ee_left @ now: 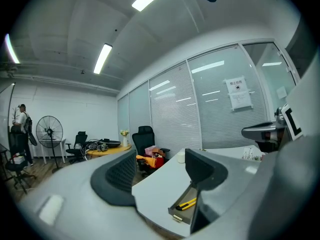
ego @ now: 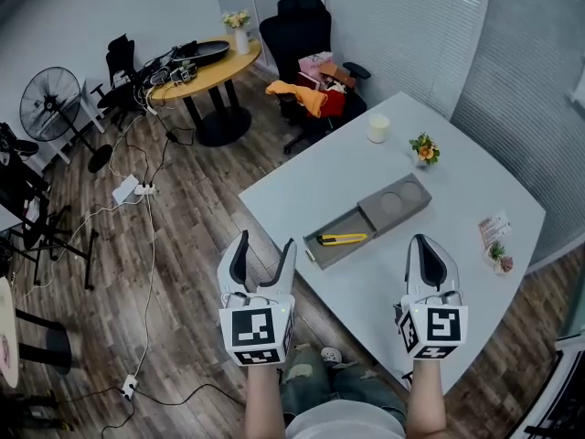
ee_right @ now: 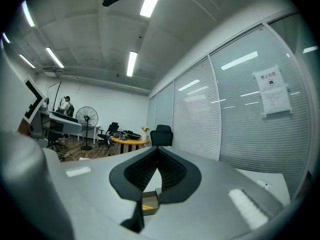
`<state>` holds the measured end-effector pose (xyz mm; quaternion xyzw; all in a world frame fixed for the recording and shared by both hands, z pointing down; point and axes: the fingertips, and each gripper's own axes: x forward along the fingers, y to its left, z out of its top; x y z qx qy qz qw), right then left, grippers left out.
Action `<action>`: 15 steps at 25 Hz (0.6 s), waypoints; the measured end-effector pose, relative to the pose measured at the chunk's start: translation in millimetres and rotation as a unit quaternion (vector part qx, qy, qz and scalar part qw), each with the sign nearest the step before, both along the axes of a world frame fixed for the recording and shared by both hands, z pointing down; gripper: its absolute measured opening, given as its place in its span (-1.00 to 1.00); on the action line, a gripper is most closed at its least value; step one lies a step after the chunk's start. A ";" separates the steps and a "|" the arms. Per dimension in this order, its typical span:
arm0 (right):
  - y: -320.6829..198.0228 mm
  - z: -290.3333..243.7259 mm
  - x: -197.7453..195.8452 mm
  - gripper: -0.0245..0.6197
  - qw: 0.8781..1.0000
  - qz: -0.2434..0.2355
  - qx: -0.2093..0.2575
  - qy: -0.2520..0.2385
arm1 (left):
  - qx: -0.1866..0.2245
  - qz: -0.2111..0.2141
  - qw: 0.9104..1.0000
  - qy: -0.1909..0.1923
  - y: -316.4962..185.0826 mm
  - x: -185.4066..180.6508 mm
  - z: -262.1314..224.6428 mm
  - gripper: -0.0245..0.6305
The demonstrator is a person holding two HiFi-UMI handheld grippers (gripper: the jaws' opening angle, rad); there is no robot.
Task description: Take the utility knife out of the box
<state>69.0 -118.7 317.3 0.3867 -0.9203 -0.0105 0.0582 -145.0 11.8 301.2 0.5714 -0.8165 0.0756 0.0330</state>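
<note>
White table on plank floor; round table and standing fan behind. Only the gripper views show a person near the fan and a paper notice on the glass wall. Utility knife: yellow and black, flat in the open grey box. Left gripper jaws wide apart, empty. Right gripper jaws closed together, holding nothing.

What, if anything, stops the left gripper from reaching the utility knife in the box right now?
Probably nothing, so yes. The box lies open on the table with the utility knife uncovered. The left gripper is open near the box's end, and nothing stands between them.
</note>
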 end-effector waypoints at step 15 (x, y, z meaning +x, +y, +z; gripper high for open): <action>-59.5 26.8 -26.1 -0.85 0.999 0.043 -0.020 0.026 | -0.040 0.056 0.997 0.020 -79.1 -35.1 44.0 -0.04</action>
